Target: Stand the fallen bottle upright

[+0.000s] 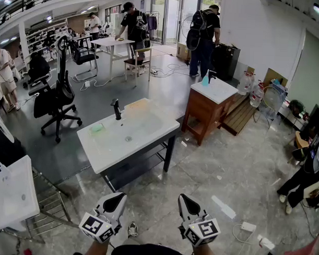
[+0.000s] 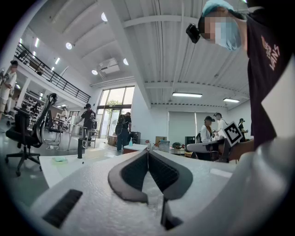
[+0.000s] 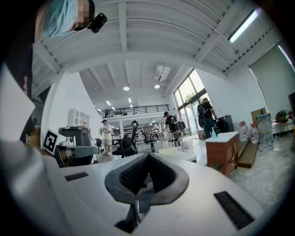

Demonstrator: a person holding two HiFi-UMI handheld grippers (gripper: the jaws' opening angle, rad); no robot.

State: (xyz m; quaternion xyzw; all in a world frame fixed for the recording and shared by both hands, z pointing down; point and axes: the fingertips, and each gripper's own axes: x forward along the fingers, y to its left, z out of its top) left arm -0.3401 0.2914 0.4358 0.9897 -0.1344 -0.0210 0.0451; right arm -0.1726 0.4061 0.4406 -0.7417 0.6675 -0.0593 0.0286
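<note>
A white basin counter (image 1: 149,130) with a black tap (image 1: 117,109) stands in the middle of the floor. On its left part lies a small pale green object (image 1: 97,129), flat on its side; whether it is the bottle I cannot tell. It also shows in the left gripper view as a green object (image 2: 59,159) beside the tap (image 2: 79,148). My left gripper (image 1: 118,196) and right gripper (image 1: 182,197) are held low near my body, well short of the counter. Both are shut with nothing between the jaws: left gripper (image 2: 147,150), right gripper (image 3: 148,155).
A wooden cabinet (image 1: 204,113) with a white top carries an upright blue bottle (image 1: 205,79) to the right of the counter. A black office chair (image 1: 58,97) stands at the left and a white basin unit (image 1: 11,195) at the near left. Several people stand further back.
</note>
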